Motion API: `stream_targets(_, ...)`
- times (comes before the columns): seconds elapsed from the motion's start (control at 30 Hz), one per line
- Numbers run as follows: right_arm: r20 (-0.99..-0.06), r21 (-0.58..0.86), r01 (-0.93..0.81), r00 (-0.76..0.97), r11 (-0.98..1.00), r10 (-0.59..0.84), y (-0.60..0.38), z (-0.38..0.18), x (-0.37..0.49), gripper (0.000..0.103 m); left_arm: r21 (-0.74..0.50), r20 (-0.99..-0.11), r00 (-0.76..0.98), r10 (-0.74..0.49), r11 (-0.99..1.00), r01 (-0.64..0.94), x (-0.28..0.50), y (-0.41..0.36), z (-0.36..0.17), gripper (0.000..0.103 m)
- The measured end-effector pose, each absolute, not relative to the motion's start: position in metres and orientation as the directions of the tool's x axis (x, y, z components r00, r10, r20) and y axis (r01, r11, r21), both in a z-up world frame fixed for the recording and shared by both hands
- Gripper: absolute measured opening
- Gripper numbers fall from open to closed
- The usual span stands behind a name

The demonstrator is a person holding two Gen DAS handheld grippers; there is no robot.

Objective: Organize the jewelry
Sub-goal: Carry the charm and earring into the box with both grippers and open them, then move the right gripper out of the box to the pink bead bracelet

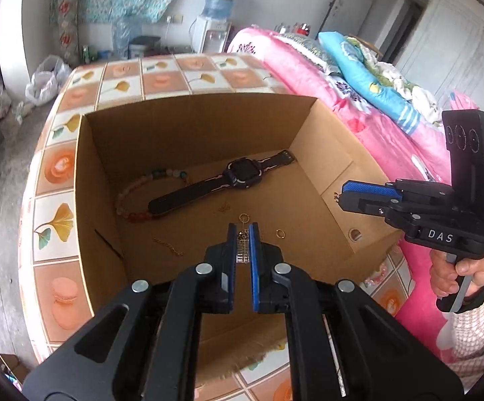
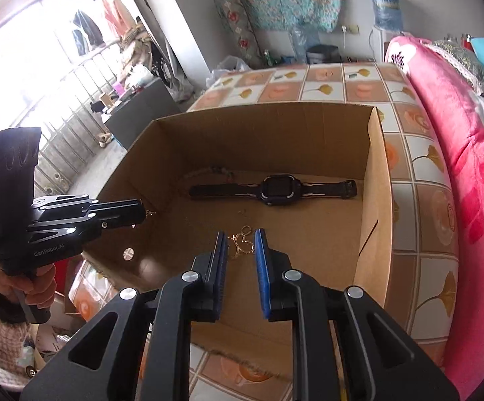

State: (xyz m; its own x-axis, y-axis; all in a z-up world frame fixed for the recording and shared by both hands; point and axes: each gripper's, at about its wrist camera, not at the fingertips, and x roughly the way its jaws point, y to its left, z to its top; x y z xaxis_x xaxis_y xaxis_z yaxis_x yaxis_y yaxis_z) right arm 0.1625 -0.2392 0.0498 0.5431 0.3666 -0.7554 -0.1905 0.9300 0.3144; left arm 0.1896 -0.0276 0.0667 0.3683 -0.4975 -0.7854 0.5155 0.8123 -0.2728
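An open cardboard box (image 1: 188, 123) holds a black watch (image 1: 238, 173), a bead bracelet (image 1: 135, 193), a thin gold chain (image 1: 168, 245) and a small gold ring (image 1: 280, 233). My left gripper (image 1: 243, 227) hangs over the box's near side, shut on a small silver-and-gold dangling earring (image 1: 243, 249). My right gripper (image 2: 240, 232) is also above the box, shut on a gold heart-shaped piece (image 2: 242, 244). In the left wrist view the right gripper (image 1: 340, 197) is over the box's right wall. The right wrist view shows the left gripper (image 2: 141, 212) over the left wall and the watch (image 2: 275, 188).
The box stands on a table with a tile-patterned cloth (image 1: 58, 167). A bed with a pink blanket (image 1: 308, 67) runs along the table's right side. A water dispenser (image 1: 211, 30) and bags stand by the far wall. A person's hand (image 1: 459, 277) holds the right gripper's handle.
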Motion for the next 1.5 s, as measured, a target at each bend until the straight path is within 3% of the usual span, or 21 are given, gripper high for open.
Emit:
stream_targets(0.27, -0.812, 0.281, -0.161, 0.485, 0.946, 0.324, -0.236, 0.043, 0.2, 0.018, -0.329, -0.84, 0.282, -0.463, 0.849, 0.414, 0.232, -0.034, 0.043, 0.007)
stream_targets(0.37, -0.802, 0.294, -0.153, 0.497, 0.944, 0.33, -0.239, 0.046, 0.2, 0.018, -0.348, -0.837, 0.281, -0.47, 0.852, 0.391, 0.236, -0.033, 0.042, 0.02)
stream_targets(0.5, -0.784, 0.311, -0.143, 0.52, 0.94, 0.339, -0.244, 0.051, 0.196, 0.018, -0.349, -0.831, 0.29, -0.474, 0.852, 0.39, 0.237, -0.033, 0.042, 0.02)
stream_targets(0.83, -0.66, 0.376, -0.151, 0.649, 0.914, 0.379, -0.269, 0.089, 0.145, 0.018, -0.345, -0.716, 0.431, -0.549, 0.815, 0.465, 0.194, -0.016, 0.079, 0.021)
stream_targets(0.97, -0.603, 0.382, -0.138, 0.712, 0.914, 0.36, -0.289, 0.104, 0.104, 0.029, -0.337, -0.624, 0.487, -0.611, 0.773, 0.537, 0.149, -0.001, 0.095, 0.037)
stream_targets(1.2, -0.622, 0.377, -0.003, 0.74, 0.926, 0.256, -0.324, 0.089, 0.038, 0.029, -0.263, -0.573, 0.507, -0.644, 0.73, 0.63, 0.075, 0.021, 0.094, 0.075)
stream_targets(1.3, -0.678, 0.386, 0.064, 0.696, 0.92, 0.236, -0.331, 0.059, 0.026, 0.029, -0.251, -0.603, 0.484, -0.635, 0.726, 0.64, 0.055, 0.025, 0.081, 0.085)
stream_targets(1.37, -0.746, 0.341, 0.125, 0.638, 0.932, 0.188, -0.328, 0.031, 0.027, 0.029, -0.23, -0.652, 0.471, -0.594, 0.747, 0.624, 0.049, 0.02, 0.064, 0.085)
stream_targets(1.5, -0.834, 0.238, 0.184, 0.543, 0.954, 0.103, -0.321, -0.013, 0.029, 0.029, -0.112, -0.784, 0.477, -0.398, 0.846, 0.521, 0.053, 0.004, 0.019, 0.086)
